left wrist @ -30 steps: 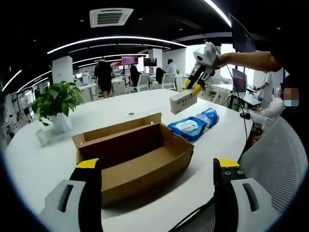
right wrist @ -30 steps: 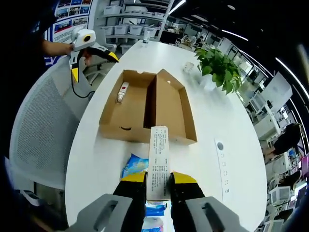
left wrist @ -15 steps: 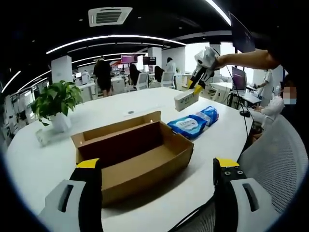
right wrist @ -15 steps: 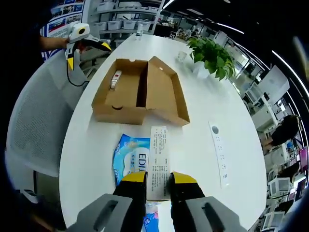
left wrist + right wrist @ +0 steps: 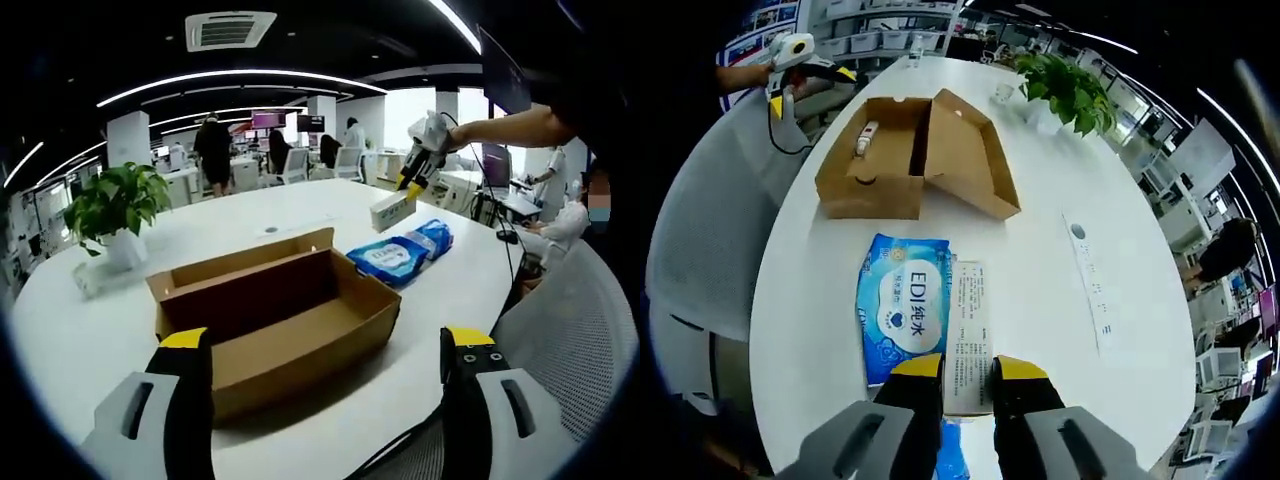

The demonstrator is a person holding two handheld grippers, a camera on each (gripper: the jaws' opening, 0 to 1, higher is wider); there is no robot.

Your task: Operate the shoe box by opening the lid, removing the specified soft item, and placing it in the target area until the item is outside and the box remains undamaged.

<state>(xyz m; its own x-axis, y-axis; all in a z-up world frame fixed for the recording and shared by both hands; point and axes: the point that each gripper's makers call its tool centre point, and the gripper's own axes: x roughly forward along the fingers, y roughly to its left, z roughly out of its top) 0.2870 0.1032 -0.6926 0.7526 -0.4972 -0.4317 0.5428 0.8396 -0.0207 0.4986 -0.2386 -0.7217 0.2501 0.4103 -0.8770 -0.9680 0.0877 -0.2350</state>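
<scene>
1. Jaws of the right gripper [image 5: 967, 368] are clamped on a long white tissue pack [image 5: 967, 336], held over the white table [image 5: 1040, 260] just beside the blue wipes pack [image 5: 903, 305].
2. Shoe box [image 5: 275, 322] sits open on the table, lid folded back; a small tube [image 5: 867, 138] lies inside.
3. Left gripper [image 5: 325, 345] hangs near the box, jaws spread wide, holding nothing.
4. Potted plant [image 5: 115, 212] stands beyond.

The white table [image 5: 1040, 270] carries an open shoe box [image 5: 910, 150], wipes pack [image 5: 902, 305] and potted plant [image 5: 1065, 90].
</scene>
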